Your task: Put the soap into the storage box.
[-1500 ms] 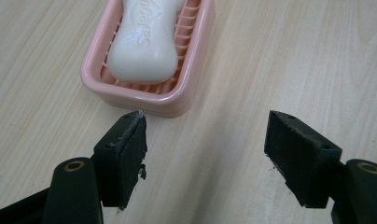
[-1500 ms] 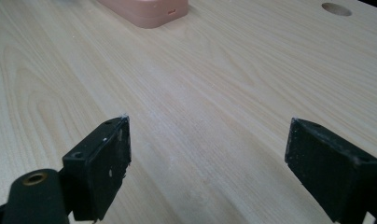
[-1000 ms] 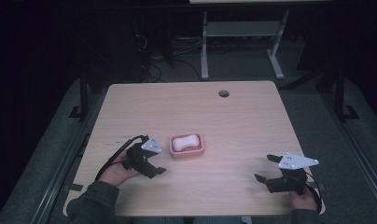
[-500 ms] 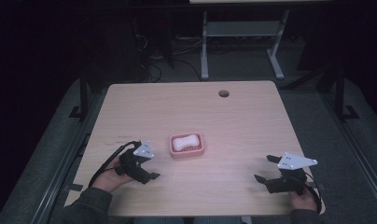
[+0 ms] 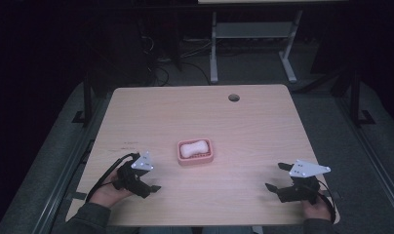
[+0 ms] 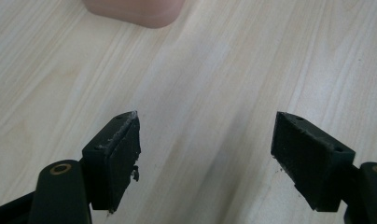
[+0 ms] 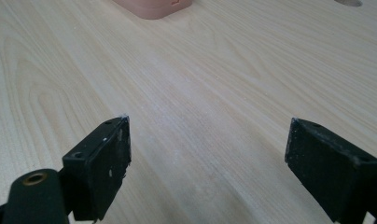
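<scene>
1. The left gripper [image 5: 153,187] sits in the lower left of the high view, held by a hand [image 5: 109,187] near the table's front edge. Its jaws are spread wide with nothing between them; in the left gripper view [image 6: 205,140] bare wood shows in the gap.
2. The pink soap dish [image 5: 195,152] stands a little left of the frame's centre in the high view, up and to the right of the left gripper and apart from it. A pale bar of soap [image 5: 194,148] lies inside it. One corner of the dish shows at the top edge of the left gripper view [image 6: 135,10] and at the top of the right gripper view [image 7: 154,5].
3. The wooden table [image 5: 244,126] has a round hole [image 5: 233,97] near its far edge, right of centre.
4. The right gripper [image 5: 274,178] rests in the lower right of the high view, well apart from the dish. Its jaws are also released and empty, wide apart over bare wood in the right gripper view [image 7: 207,144].
</scene>
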A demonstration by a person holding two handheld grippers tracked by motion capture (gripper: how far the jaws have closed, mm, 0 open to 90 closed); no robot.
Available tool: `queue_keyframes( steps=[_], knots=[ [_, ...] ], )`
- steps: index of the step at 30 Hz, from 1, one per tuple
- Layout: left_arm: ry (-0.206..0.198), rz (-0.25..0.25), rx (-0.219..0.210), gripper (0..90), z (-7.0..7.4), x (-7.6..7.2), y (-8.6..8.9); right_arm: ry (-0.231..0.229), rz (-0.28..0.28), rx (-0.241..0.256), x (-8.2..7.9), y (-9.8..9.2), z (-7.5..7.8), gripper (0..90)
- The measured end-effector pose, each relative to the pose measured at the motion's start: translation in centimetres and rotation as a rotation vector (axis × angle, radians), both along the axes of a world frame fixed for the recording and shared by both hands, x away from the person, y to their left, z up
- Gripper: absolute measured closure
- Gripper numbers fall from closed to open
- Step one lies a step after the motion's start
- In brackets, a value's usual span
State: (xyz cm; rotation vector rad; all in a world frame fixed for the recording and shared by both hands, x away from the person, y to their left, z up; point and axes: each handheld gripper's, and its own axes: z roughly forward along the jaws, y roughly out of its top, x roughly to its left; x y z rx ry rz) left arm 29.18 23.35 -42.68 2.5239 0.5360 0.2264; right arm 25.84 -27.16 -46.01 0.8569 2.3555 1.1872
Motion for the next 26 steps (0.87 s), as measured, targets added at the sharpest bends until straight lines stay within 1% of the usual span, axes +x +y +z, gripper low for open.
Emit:
queue_keyframes(
  steps=[1,5,8,10,15,17,19,21,24,26],
  knots=[
    [-0.002,0.003,0.006,23.2,0.0,-0.2,0.1,0.000,0.001,-0.001,0.0,0.0,0.0,13.6],
    [-0.018,0.019,0.005,23.2,-0.2,-0.8,0.4,-0.001,-0.004,-0.002,-0.1,0.0,0.0,13.6],
    [-0.018,0.042,0.011,21.8,-0.5,-1.2,0.7,0.001,-0.006,0.006,-0.2,0.0,0.1,13.6],
    [-0.020,0.045,0.015,21.8,-0.5,-1.4,0.8,-0.011,0.001,-0.002,-0.1,-0.1,0.1,13.6],
    [-0.023,0.072,-0.016,21.7,-0.5,-2.4,1.4,-0.003,0.001,0.010,-0.2,-0.1,0.1,13.6],
    [-0.030,0.072,-0.015,21.7,-0.5,-2.8,1.4,-0.009,0.004,0.005,-0.1,-0.1,0.1,13.6],
    [-0.030,0.068,-0.006,21.7,-0.6,-2.9,1.5,-0.004,0.003,0.008,-0.2,-0.1,0.2,13.6],
    [-0.031,0.072,-0.012,21.7,-0.7,-3.0,1.5,-0.006,0.006,0.007,-0.2,0.0,0.2,13.6],
    [-0.030,0.074,0.000,21.7,-0.8,-2.9,1.6,-0.008,0.012,0.003,-0.1,0.1,0.2,13.6],
    [-0.024,0.078,-0.002,21.4,-0.8,-2.8,1.7,-0.007,0.013,0.003,-0.1,0.1,0.2,13.6]
  ],
)
